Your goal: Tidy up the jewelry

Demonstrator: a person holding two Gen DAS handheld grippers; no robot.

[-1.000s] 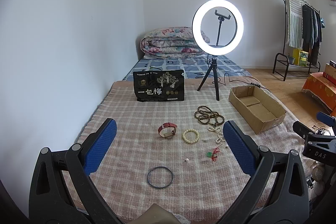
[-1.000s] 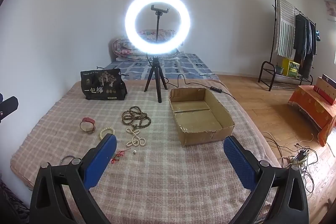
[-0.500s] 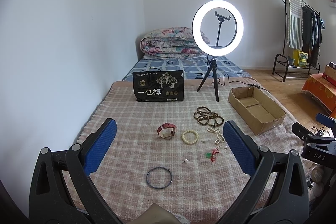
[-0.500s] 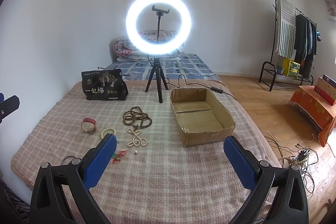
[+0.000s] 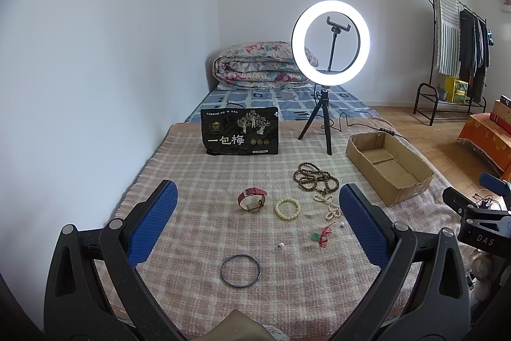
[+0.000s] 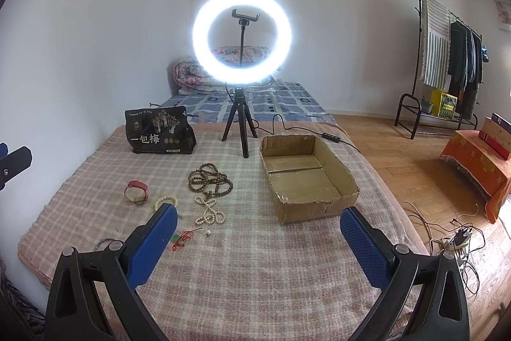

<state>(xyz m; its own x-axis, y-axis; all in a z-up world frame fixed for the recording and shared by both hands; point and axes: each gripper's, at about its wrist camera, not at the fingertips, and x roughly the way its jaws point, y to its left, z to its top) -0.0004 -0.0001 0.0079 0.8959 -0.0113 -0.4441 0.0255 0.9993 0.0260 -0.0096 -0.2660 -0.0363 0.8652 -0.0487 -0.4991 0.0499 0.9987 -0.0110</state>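
Jewelry lies on the checked blanket: a red-strap watch (image 5: 251,198) (image 6: 136,191), a cream bead bracelet (image 5: 287,208) (image 6: 166,201), brown prayer beads (image 5: 314,178) (image 6: 209,179), a white pearl strand (image 5: 330,206) (image 6: 210,210), a green pendant on red cord (image 5: 321,236) (image 6: 180,239), a dark bangle (image 5: 240,271) and small loose beads (image 5: 280,245). An open cardboard box (image 5: 388,168) (image 6: 303,178) sits to the right. My left gripper (image 5: 257,224) is open and empty above the jewelry. My right gripper (image 6: 258,245) is open and empty, in front of the box.
A ring light on a tripod (image 5: 330,42) (image 6: 242,37) and a black printed bag (image 5: 239,135) (image 6: 159,131) stand at the blanket's far end. A cable (image 6: 287,127) runs behind the box. White wall at left; bed edge and wooden floor at right.
Both grippers have drifted slightly; the scene shifts a little in each view. Nothing was picked up or moved.
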